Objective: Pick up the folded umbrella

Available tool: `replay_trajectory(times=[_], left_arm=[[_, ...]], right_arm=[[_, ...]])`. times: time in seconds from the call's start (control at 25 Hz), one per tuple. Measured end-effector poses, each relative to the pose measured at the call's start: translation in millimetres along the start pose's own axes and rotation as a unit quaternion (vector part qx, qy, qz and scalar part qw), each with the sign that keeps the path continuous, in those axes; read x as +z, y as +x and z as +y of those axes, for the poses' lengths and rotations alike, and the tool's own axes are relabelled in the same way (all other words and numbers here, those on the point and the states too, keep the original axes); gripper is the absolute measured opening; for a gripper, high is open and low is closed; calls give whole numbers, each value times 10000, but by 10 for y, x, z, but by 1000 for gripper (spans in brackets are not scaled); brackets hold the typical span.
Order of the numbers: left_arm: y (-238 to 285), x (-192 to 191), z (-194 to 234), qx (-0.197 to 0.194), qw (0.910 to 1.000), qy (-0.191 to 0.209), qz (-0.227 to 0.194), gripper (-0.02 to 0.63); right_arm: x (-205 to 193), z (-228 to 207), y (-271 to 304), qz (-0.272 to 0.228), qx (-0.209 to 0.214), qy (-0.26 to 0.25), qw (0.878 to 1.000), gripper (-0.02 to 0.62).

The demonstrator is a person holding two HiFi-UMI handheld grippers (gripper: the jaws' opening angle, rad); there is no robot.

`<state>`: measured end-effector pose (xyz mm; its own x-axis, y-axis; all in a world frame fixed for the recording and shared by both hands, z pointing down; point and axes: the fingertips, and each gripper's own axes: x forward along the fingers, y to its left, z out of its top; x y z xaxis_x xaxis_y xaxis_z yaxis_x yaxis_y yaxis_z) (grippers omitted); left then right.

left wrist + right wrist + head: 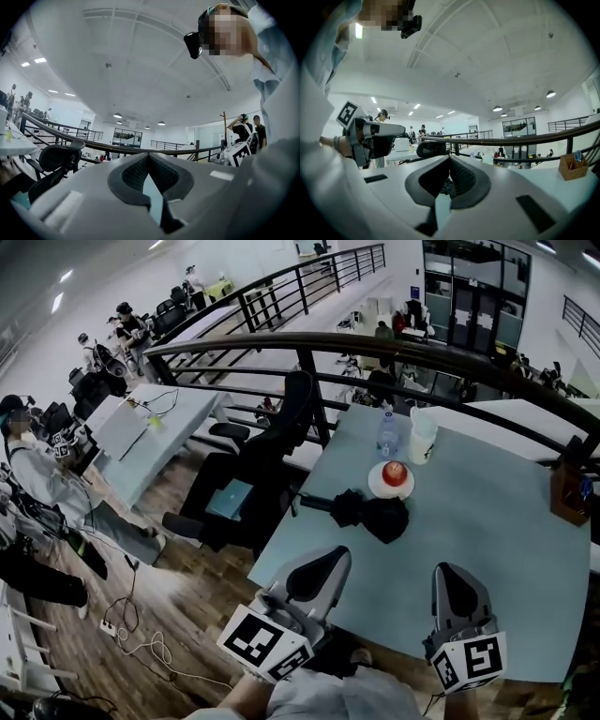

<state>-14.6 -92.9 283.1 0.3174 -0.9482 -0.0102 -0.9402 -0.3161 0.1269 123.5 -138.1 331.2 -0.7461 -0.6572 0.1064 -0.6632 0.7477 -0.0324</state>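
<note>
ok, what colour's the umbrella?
The umbrella is black, lying on the pale blue-grey table. The head view shows it best.

Items on and around my work table

My pale table [487, 549] carries a clear bottle [387, 435] just beside a white cup [423, 435], with a white dish [378, 486] holding a red round item [395, 473] near them. A wooden box [568, 493] stands at its right edge and a black chair [272, 451] at its left.

Ceiling lights [117, 115] are shining over a white hall where a black railing [375, 343] is curving past a pale table [487, 549], an office chair [292, 413] and wooden floor [187, 592].
</note>
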Motion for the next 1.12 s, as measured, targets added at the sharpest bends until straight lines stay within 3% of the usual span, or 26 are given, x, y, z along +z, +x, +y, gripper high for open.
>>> replay_trajectory(times=[0.56, 1.12], left_arm=[[220, 8, 915, -400, 9991, -10, 119, 5], [439, -65, 1631, -1005, 9945, -39, 297, 5]], right_arm=[[104, 193, 837, 138, -405, -131, 9990, 0], [130, 435, 1398, 212, -1070, -115, 9940, 0]])
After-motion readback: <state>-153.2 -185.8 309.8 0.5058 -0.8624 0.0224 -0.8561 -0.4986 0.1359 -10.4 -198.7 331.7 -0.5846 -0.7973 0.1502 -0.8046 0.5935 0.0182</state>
